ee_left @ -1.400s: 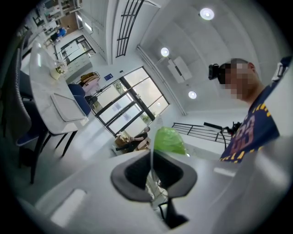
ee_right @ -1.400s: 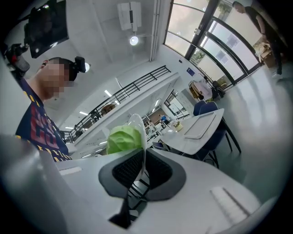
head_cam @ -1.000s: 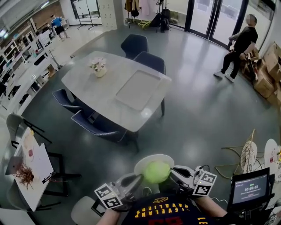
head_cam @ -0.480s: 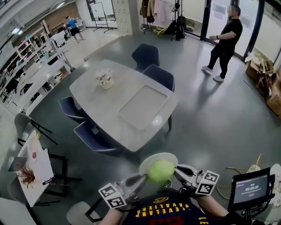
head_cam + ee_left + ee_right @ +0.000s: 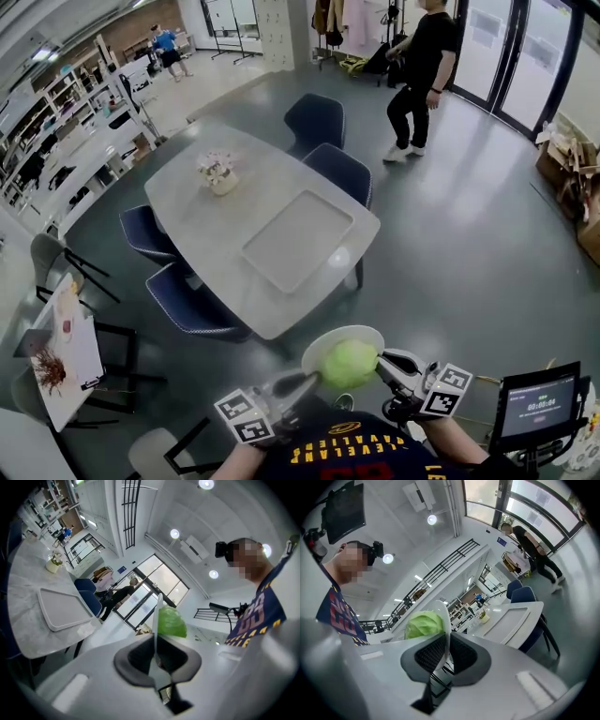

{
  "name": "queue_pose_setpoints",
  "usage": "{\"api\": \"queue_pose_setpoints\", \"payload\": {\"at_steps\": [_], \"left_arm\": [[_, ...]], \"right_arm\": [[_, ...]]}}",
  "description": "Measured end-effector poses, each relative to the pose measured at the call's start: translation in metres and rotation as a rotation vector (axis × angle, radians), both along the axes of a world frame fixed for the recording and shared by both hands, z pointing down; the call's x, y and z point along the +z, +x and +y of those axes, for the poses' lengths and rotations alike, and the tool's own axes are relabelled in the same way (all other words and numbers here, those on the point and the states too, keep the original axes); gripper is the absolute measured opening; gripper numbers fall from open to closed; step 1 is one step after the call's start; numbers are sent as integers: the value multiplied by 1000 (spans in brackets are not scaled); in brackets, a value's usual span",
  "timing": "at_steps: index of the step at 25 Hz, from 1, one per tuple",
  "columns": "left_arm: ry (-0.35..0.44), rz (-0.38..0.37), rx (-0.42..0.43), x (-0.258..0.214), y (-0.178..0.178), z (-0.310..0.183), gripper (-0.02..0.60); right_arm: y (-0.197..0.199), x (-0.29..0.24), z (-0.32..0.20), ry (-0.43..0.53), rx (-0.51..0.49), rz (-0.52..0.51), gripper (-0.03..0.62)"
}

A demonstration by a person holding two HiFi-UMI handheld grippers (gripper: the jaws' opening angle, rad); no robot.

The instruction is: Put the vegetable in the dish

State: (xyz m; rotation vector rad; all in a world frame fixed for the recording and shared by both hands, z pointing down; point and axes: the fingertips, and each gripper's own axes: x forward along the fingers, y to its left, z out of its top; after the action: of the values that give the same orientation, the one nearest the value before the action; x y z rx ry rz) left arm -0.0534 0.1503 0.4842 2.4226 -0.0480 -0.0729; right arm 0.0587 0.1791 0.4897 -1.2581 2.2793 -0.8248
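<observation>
A green cabbage (image 5: 349, 364) lies on a white dish (image 5: 330, 339) that is held in the air, close to the person's chest. My left gripper (image 5: 302, 382) is shut on the dish's left rim and my right gripper (image 5: 384, 362) is shut on its right rim. In the left gripper view the dish (image 5: 158, 616) shows edge-on between the shut jaws of the left gripper (image 5: 157, 654), with the cabbage (image 5: 171, 622) just beyond. In the right gripper view the right gripper (image 5: 444, 652) clamps the dish rim (image 5: 443, 616), and the cabbage (image 5: 423, 624) sits to its left.
Ahead stands a grey table (image 5: 206, 217) bearing a flat tray (image 5: 298, 241) and a flower pot (image 5: 220, 175), with blue chairs (image 5: 337, 171) round it. A person (image 5: 420, 66) walks at the back. A screen (image 5: 534, 407) is at right, a small side table (image 5: 66, 345) at left.
The dish with the cabbage stays clamped between both grippers. The view has swung, so the table sits nearer. The person at the back has walked from right towards the middle.
</observation>
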Motion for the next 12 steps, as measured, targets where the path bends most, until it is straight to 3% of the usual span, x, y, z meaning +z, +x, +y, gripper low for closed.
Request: {"api": "queue_pose_setpoints", "payload": {"at_steps": [6,12], "left_arm": [[-26,-37,19,17,22,-35,15],[-23,-30,61,23,62,-102,17]], "right_arm": [[20,15,-30,-29,16,-15,34],[57,19,-86,-41,91,-16,32]]}}
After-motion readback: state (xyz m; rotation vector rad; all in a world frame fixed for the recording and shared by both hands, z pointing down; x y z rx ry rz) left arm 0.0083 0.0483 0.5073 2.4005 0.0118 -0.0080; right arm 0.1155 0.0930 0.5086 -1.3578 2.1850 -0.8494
